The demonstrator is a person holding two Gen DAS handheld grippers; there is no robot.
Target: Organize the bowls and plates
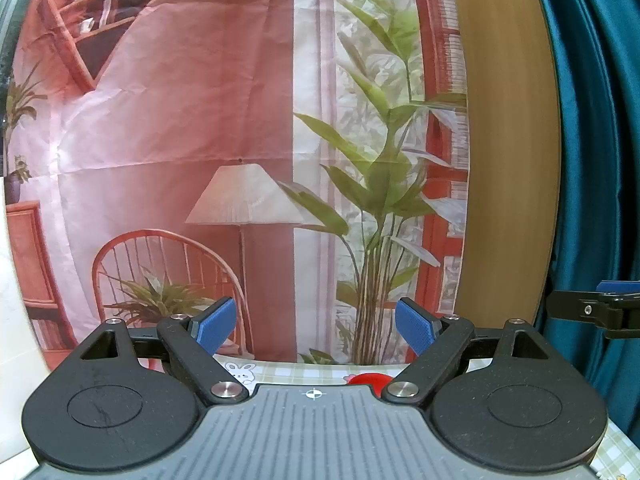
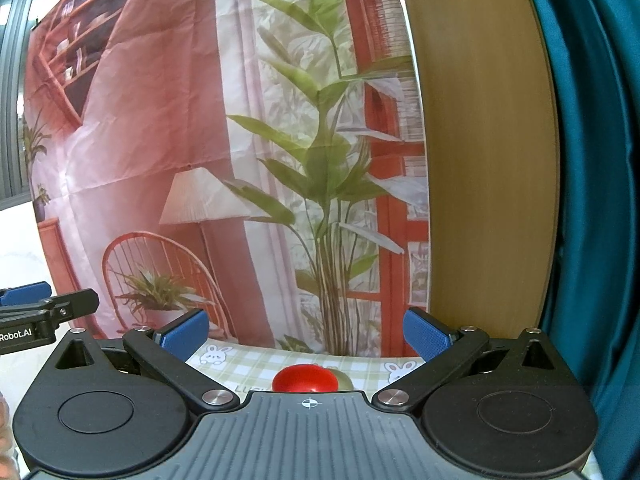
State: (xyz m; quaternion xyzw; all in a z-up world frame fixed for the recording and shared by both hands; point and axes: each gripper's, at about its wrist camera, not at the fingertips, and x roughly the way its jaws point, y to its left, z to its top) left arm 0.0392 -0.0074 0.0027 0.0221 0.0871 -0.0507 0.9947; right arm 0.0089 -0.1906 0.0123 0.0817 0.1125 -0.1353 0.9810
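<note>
A red dish sits on the checked tablecloth just beyond my right gripper's body, with a yellowish dish peeking out behind it on the right. The same red dish shows as a sliver in the left wrist view. My left gripper is open, its blue pads wide apart with nothing between them. My right gripper is open too, empty, held above the table. Each gripper appears at the other view's edge: the right gripper, the left gripper. Most of the table is hidden below the gripper bodies.
A printed backdrop of a room with a lamp, chair and plant hangs close behind the table. A wooden panel and a teal curtain stand at the right. The cloth bears rabbit prints.
</note>
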